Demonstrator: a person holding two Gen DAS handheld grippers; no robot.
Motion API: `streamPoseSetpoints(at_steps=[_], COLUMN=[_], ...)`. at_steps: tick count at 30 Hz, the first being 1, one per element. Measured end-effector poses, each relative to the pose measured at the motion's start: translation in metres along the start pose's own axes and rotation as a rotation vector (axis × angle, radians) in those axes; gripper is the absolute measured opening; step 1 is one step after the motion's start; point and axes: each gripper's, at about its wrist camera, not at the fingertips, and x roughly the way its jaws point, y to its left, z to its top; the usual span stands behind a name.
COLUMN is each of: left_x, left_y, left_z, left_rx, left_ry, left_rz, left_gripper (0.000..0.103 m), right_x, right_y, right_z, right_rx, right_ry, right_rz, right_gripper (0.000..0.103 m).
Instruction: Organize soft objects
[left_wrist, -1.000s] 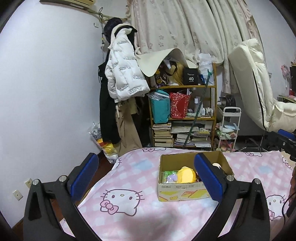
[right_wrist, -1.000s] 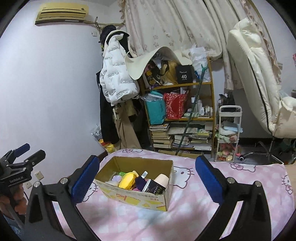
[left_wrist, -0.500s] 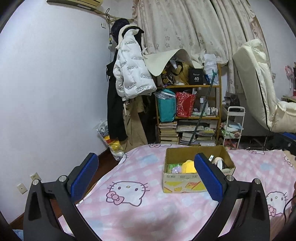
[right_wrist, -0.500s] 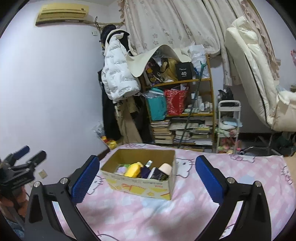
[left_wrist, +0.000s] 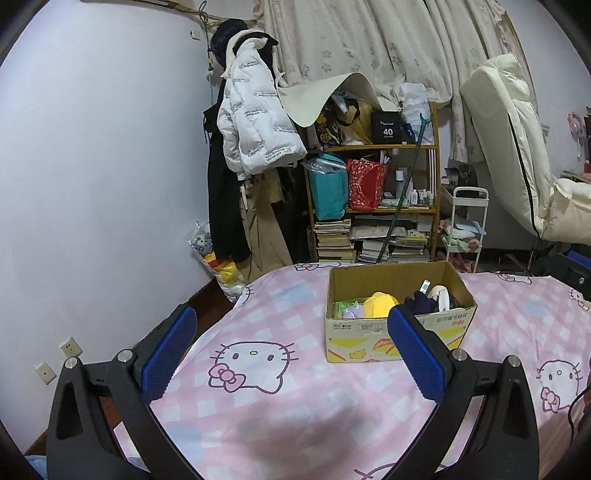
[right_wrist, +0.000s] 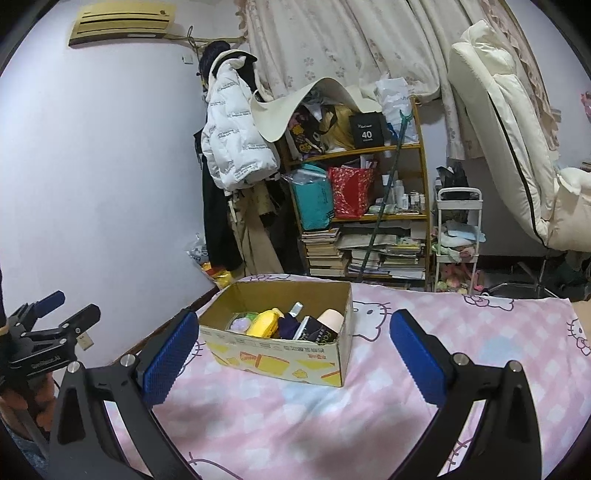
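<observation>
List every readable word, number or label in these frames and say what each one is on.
"40": on the black box on top of the shelf; the small line under it is too small to read.
"FO...": partial white letters on the black packet in the cardboard box.
Red print on the cardboard box front: too blurred to read.
Repeated grey print on the white puffer jacket: unreadable.
Embossed lettering on the left tongs' body: unreadable.

White puffer jacket (left_wrist: 255, 125) hangs at the wall corner, left of a cluttered wooden shelf (left_wrist: 373, 206) with stacked books (left_wrist: 334, 240). White trolley (left_wrist: 463, 225) right of the shelf. Cream recliner (left_wrist: 517, 147) far right. AC unit (right_wrist: 122, 24) top left.
</observation>
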Motion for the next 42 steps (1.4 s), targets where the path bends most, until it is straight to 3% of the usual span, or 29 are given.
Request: streamPoseSetpoints(at_steps=[12,42], left_x=[0.003,0.010], left_y=[-0.002,-0.005], left_z=[-0.002,-0.010], left_rx=[0.015,0.025], left_ry=[-0.001,0.021], left_rz=[-0.001,0.019], left_gripper=[0.102,0.102], right_x=[0.011,0.015], right_y=[-0.002,-0.004], right_z=[-0.006,-0.017], right_rx=[-0.019,-0.012], right_ry=[0.036,0.032], right_rz=[-0.017,-0.024], right_gripper=[0.103,0.103])
